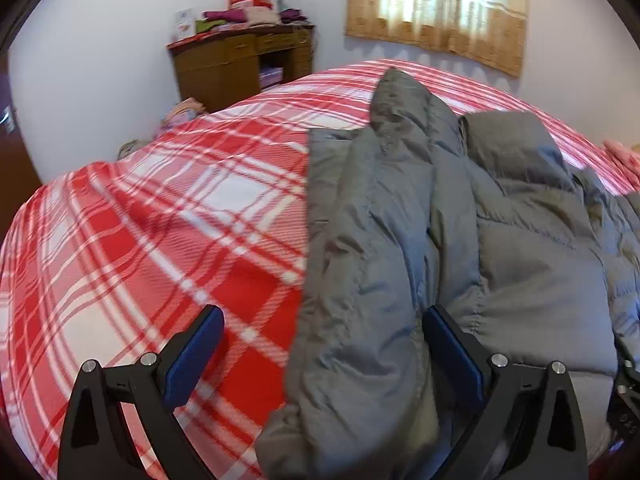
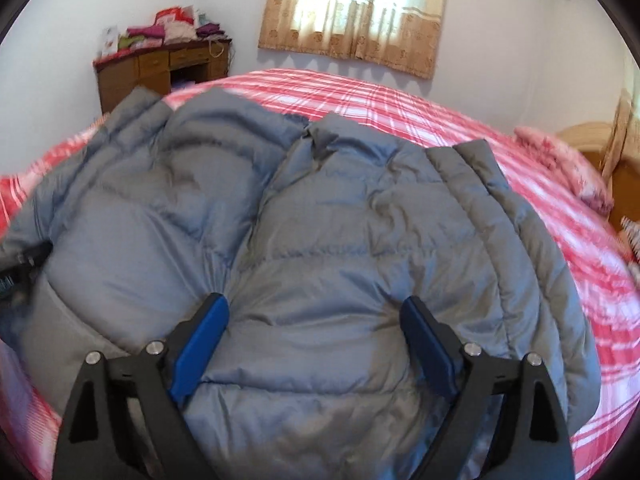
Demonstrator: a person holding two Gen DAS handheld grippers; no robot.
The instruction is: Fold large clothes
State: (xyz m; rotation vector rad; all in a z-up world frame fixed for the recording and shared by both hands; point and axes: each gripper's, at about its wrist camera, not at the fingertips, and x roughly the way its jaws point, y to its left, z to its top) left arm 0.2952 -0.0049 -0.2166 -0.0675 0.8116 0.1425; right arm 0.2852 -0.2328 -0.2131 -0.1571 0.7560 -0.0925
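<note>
A grey quilted down jacket lies spread on the red and white plaid bedspread. In the left wrist view the jacket fills the right half, with a sleeve folded along its left edge. My left gripper is open, its jaws straddling the jacket's left edge near the hem, one blue pad over the bedspread. My right gripper is open above the jacket's lower body, holding nothing. A black part of the left gripper shows at the left edge of the right wrist view.
A wooden desk piled with folded clothes stands at the far wall. A curtained window is behind the bed. Pink pillows and a wooden headboard are at the right. Bare bedspread lies to the jacket's left.
</note>
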